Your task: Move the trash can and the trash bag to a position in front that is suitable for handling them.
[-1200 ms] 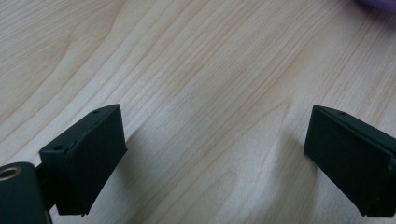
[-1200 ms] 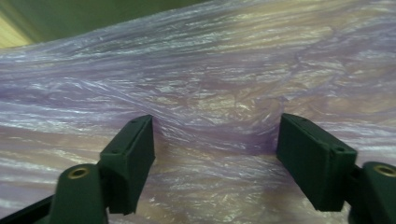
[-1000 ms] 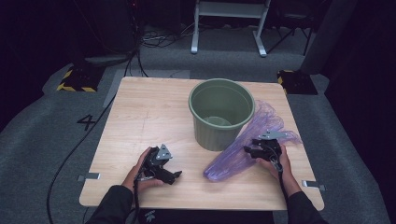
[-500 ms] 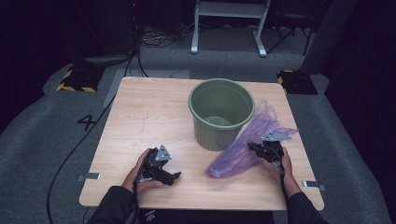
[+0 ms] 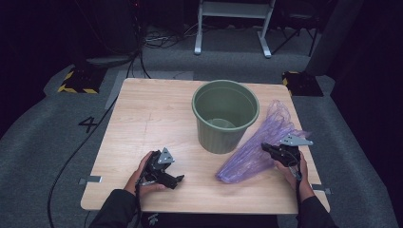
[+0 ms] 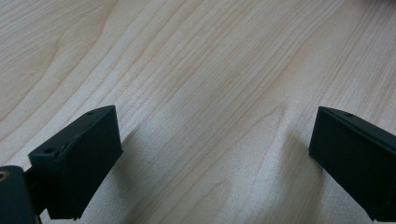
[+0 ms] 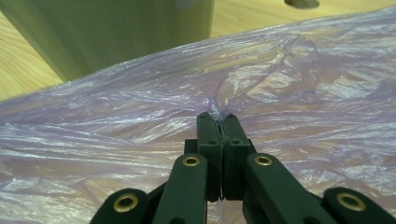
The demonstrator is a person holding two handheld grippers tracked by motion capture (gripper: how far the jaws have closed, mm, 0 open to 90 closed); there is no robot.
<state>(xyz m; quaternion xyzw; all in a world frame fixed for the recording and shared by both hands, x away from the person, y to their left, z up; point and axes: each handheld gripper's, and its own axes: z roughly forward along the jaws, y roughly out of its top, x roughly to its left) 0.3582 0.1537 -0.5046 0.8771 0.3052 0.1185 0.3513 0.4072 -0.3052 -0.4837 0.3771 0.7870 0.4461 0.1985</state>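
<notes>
A crumpled, see-through purple plastic bag (image 5: 252,149) (image 7: 299,79) lies on the wooden table (image 5: 147,118), stretched from beside the green bucket (image 5: 225,114) toward the front. My right gripper (image 5: 264,147) (image 7: 218,120) is shut on a fold of the bag, its jaws pressed together with the film pinched between them. The left gripper (image 5: 178,179) (image 6: 215,119) rests on the table at the front left, jaws wide open over bare wood and holding nothing. A hand holds each gripper.
The bucket stands upright right of the table's centre, and its green wall (image 7: 116,32) rises close behind the bag. Bare wood (image 6: 196,56) lies under the left gripper. Grey carpet, cables and a metal stand (image 5: 233,23) surround the table.
The right gripper's jaws closed on the bag and the hand drew slightly right and up, tugging the film with it. The left gripper stayed where it was.
</notes>
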